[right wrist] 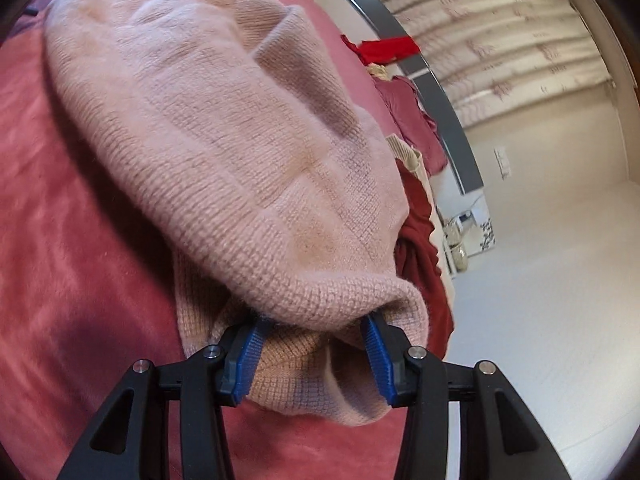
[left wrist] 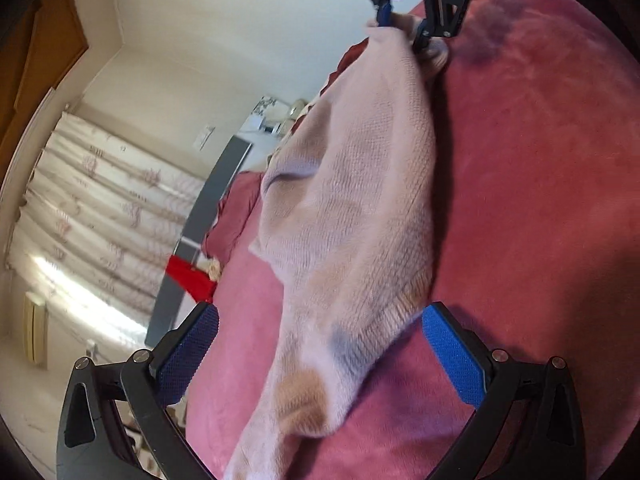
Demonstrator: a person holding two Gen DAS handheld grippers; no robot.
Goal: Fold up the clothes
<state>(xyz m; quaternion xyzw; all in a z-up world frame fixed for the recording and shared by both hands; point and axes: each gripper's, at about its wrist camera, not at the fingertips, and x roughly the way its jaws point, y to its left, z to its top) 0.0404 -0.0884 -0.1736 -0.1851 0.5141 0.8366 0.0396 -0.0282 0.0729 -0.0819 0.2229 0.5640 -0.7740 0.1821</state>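
Fold step in hand: right gripper [right wrist: 312,354] fingers clamp the pink sweater [right wrist: 224,152] hem. Left gripper [left wrist: 320,360] fingers stand wide, sweater between them, ungripped. Next: close left, lay the fold on the bed [left wrist: 540,200]

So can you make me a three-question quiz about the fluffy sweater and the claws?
1. Where is the sweater lying?
A. on the floor
B. on the dark pink blanket
C. on a chair

2. What colour are the pads on the claws?
A. blue
B. yellow
C. green

3. What is the right claw doing?
A. standing open with nothing in it
B. pinching a bunched edge of the sweater
C. holding a red sock

Answers:
1. B, the pink knit is spread over the blanket.
2. A, both wrist views show blue pads.
3. B, the knit is squeezed between its pads.
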